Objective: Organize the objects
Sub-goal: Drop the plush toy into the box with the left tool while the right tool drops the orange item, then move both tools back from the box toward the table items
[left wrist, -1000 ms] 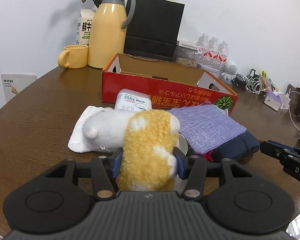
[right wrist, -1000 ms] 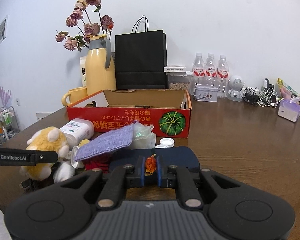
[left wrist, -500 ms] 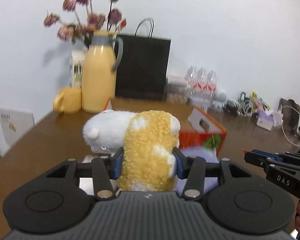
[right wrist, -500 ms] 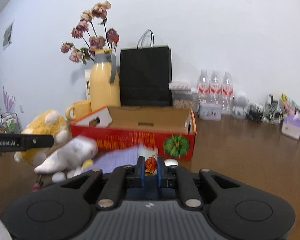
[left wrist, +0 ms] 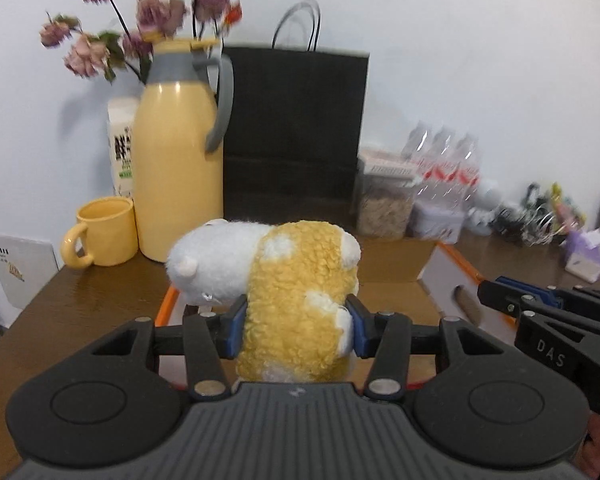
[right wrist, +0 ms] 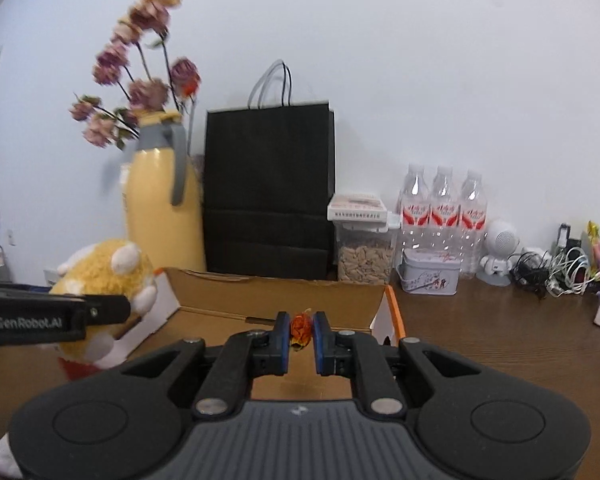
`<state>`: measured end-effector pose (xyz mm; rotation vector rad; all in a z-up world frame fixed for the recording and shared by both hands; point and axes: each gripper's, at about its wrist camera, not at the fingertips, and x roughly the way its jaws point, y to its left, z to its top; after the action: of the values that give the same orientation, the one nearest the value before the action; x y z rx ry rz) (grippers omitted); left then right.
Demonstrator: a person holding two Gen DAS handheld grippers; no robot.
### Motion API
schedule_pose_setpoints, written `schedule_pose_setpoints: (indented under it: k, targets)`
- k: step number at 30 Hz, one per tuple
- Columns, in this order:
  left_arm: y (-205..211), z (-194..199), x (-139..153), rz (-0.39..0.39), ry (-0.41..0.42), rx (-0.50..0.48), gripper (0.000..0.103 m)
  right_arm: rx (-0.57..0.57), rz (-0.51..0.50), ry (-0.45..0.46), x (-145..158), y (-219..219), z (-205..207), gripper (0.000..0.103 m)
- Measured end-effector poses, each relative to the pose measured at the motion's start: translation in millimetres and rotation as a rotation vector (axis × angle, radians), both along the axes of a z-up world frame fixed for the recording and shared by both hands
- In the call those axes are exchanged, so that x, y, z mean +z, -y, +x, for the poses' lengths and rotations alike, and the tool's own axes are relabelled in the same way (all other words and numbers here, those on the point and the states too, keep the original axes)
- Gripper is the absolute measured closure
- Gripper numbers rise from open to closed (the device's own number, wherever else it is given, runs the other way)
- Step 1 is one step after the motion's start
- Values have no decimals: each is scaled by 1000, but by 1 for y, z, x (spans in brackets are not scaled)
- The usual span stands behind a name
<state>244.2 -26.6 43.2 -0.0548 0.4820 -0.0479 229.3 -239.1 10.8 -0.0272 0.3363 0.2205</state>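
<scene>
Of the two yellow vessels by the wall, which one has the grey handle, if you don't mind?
The tall thermos; its handle and collar are grey, whereas the short mug beside it is yellow all over.

SETTING: home or office room | EVIDENCE: wooden table (right wrist: pixel 480 344); thermos (left wrist: pixel 176 160); mug (left wrist: pixel 104 230); water bottles (right wrist: pixel 442 208); tangled cables (right wrist: pixel 556 268)

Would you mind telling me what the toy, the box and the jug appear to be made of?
Toy: soft plush, curly yellow and white pile. Box: cardboard, matte brown inside, raw flap edges. Jug: probably plastic or coated metal, glossy yellow with highlights.
</scene>
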Motion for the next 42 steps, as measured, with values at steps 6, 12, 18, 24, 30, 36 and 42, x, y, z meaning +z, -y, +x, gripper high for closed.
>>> schedule_pose_setpoints:
  k: [6, 12, 18, 24, 30, 36, 42]
  targets:
    - [-10, 33, -25, 14, -62, 8, 53, 3, 24, -71, -26, -2, 34, 92]
    - [-15, 37, -38, -4, -93, 6, 52, 30, 8, -126, -38, -7, 43, 92]
    - [-11, 26, -36, 9, -15, 23, 0, 1, -8, -126, -42, -7, 38, 67]
    - [-11, 21, -30, 0, 29, 56, 0, -1, -15, -87, -39, -8, 31, 0]
    - [-12, 21, -29, 1, 28, 64, 0, -6, -14, -72, -36, -7, 29, 0]
    - [-13, 16, -16, -13, 55, 61, 0, -10, -15, -32, -26, -7, 21, 0]
    - [-11, -3, 9, 1, 103, 59, 0, -9, -24, 28, -2, -8, 2, 0]
